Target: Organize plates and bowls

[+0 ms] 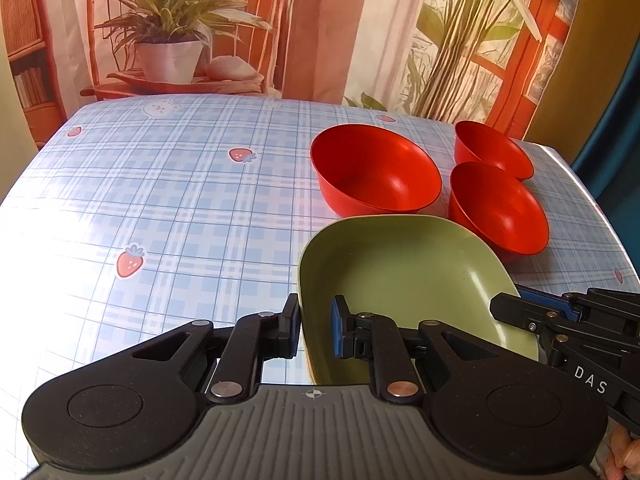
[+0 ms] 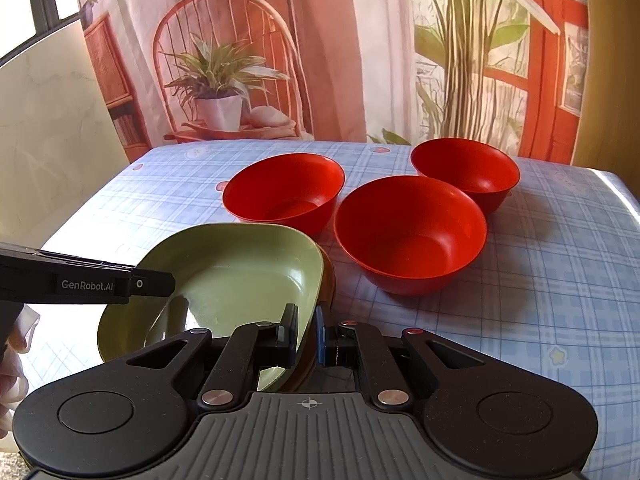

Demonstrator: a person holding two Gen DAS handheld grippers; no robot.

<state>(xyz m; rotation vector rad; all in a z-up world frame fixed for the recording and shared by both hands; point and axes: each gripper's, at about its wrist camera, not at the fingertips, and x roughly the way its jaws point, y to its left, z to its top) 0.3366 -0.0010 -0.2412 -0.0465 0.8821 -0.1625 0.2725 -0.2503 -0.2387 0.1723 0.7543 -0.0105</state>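
A green plate [image 1: 404, 276] is held tilted above the table. My left gripper [image 1: 316, 326] is shut on its left rim, one finger outside and one inside. My right gripper [image 2: 307, 334] is shut on its right rim [image 2: 316, 280]; the plate's inside shows in the right wrist view [image 2: 240, 276]. A brown edge shows just under the green rim there. Three red bowls stand upright behind: left [image 1: 374, 168] [image 2: 284, 192], near right [image 1: 498, 206] [image 2: 410, 232], far right [image 1: 490, 148] [image 2: 466, 170].
The table [image 1: 180, 208] has a blue checked cloth with strawberry prints. Its right edge [image 2: 624, 196] runs close to the far right bowl. A printed backdrop with a plant and chair hangs behind the table.
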